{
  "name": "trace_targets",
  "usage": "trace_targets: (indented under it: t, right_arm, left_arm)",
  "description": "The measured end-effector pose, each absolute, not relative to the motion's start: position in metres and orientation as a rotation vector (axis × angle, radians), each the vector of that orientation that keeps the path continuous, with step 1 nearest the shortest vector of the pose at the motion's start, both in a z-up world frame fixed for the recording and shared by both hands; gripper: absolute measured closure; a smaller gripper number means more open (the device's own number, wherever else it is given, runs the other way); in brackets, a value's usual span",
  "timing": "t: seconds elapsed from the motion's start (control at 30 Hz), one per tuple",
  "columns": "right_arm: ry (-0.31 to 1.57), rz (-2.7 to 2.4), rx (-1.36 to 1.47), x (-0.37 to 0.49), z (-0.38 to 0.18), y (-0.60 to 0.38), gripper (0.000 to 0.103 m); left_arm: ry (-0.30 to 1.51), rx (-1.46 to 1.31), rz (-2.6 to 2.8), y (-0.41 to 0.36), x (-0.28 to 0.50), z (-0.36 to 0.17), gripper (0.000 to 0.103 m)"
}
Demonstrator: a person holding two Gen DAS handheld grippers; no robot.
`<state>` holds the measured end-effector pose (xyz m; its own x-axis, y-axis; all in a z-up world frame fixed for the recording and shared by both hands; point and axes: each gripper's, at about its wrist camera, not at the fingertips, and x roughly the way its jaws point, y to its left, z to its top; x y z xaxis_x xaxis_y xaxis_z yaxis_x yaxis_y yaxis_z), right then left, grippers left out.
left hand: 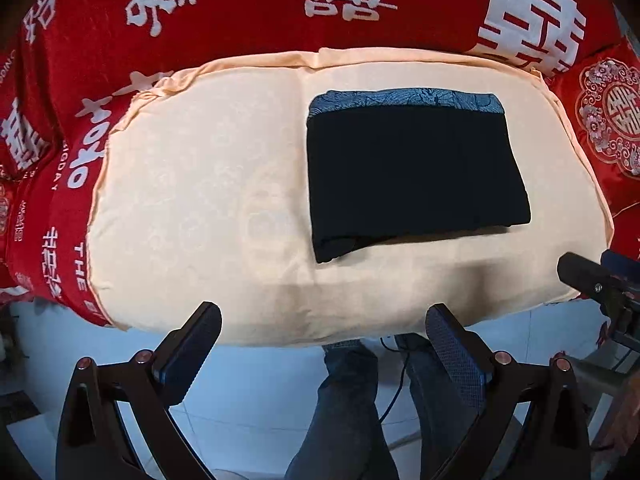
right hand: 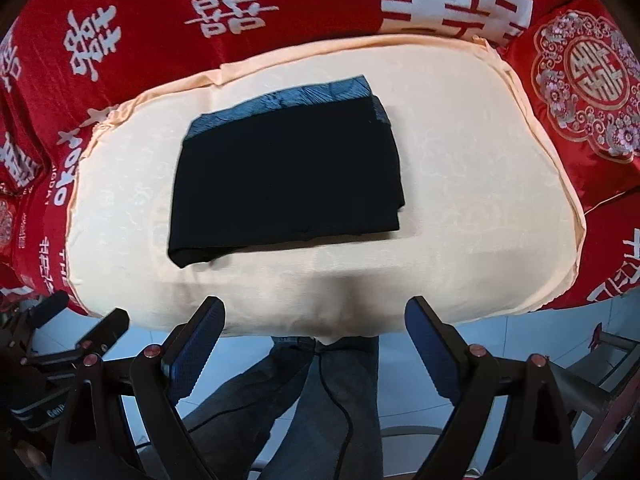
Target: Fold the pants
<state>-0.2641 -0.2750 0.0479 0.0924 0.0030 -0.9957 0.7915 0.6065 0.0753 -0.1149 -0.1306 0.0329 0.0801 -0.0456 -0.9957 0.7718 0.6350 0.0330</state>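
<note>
left hand-held gripper (left hand: 323, 322) released, held off cushion's (left hand: 192, 184) near edge | right hand-held gripper (right hand: 315, 316) likewise released | pants (right hand: 286, 184) folded; inner layers seemingly hidden

Red bedding (left hand: 240, 12) with white characters, pale tiled floor (left hand: 248, 400).

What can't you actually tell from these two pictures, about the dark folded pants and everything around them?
- Pants: both wrist views show only the top layer; the folds beneath hide themselves, and the black cloth shows no seams.
- Cream cushion: its underside and support are hidden in both views.
- Red bedding: cut off by the fisheye edges.
- Person's legs: the gripper fingers cover part; the lower edge cuts off the rest.
</note>
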Motion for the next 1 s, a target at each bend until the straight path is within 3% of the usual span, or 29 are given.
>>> trace_targets:
  t: [0.53, 1.0]
  right_arm:
    - [1.326, -0.700, 0.676, -0.252, 0.091, -0.252, 0.010]
    - [1.340, -0.665, 0.680, -0.254, 0.090, -0.284, 0.010]
  left_arm:
    - [1.335, 0.632, -0.714, -0.121, -0.120, 0.065, 0.000]
    - [1.348, 0.628, -0.648, -0.146, -0.127, 0.069, 0.000]
